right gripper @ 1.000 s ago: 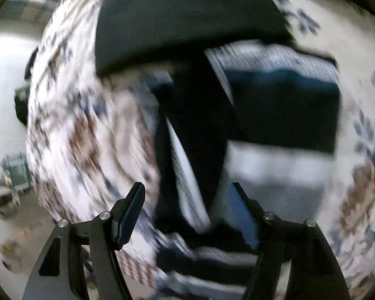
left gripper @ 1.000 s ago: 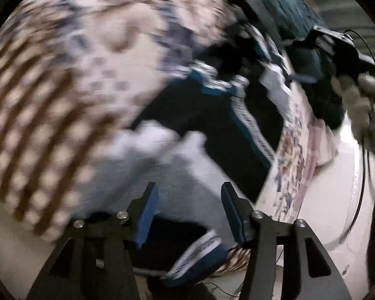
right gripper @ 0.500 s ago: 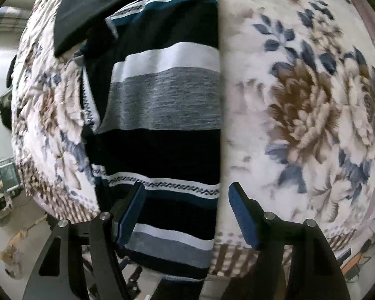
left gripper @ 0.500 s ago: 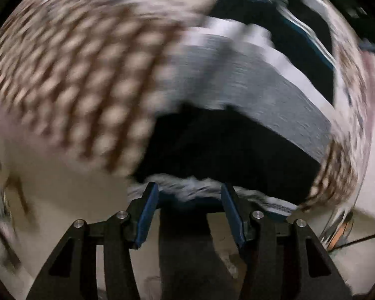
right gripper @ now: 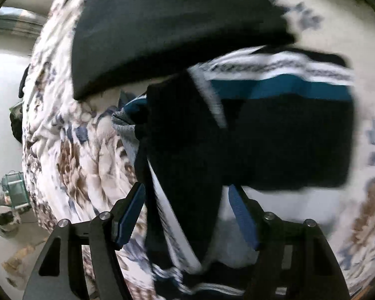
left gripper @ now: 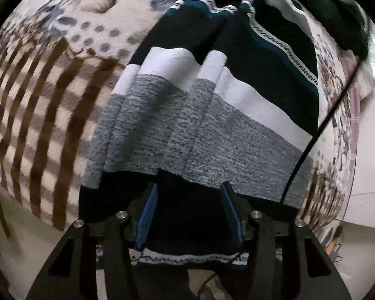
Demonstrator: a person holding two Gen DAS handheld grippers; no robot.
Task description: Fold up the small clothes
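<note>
- Left tool (left gripper: 188,212) points steeply down at the bed's near edge; its blue-padded jaws have just been closing, with the black band of the garment between them, though the pads do not visibly press on the cloth.
- Right tool (right gripper: 186,218) also points steeply down, jaws apart, with a loose black-and-white fold of the same garment in the gap and neither pad seen gripping it; this view is blurred.
- Cream fleece bed blanket with blue-and-brown flowers and brown stripes (left gripper: 50,105) covers the bed and carries the clothes.
- Knitted striped sweater in black, white, grey and teal bands (left gripper: 212,125) lies rumpled on the blanket, its patterned hem hanging over the bed's near edge under the left tool.
- Plain dark folded garment (right gripper: 167,25) lies on the blanket just beyond the sweater, touching its far end.
- Thin black cable (left gripper: 320,125) runs slantwise over the sweater's right side.
</note>
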